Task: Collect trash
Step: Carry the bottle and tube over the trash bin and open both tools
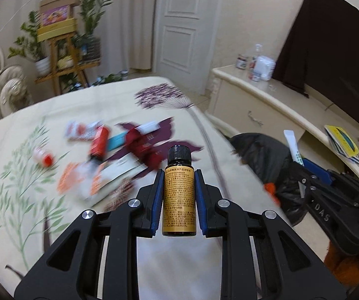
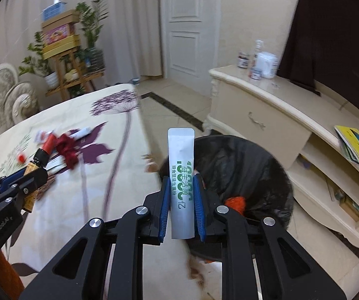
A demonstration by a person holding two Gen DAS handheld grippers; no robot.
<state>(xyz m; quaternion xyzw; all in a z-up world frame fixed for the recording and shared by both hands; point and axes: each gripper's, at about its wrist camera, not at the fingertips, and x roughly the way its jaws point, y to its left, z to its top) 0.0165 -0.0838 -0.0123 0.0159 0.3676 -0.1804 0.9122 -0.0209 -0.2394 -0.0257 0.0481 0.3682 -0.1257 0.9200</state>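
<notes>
My left gripper (image 1: pixel 178 175) is shut on a small brown bottle (image 1: pixel 178 195) with a black cap and gold label, held upright above the table's near right part. My right gripper (image 2: pixel 181 178) is shut on a white sachet (image 2: pixel 181 165) with green print, held upright over the near rim of the black-lined trash bin (image 2: pixel 254 165). A pile of blurred trash (image 1: pixel 109 155) lies on the floral tablecloth: a red tube, red wrappers, orange packets, a small red-capped bottle. The left gripper with its bottle also shows in the right wrist view (image 2: pixel 33 175). The bin also shows in the left wrist view (image 1: pixel 262 150).
The table (image 1: pixel 54 225) with the floral cloth fills the left. A cream cabinet (image 2: pixel 267 105) with jars and a dark TV stands right of the bin. An orange scrap (image 2: pixel 234 202) lies in the bin. A sofa, plant shelf and white door stand behind.
</notes>
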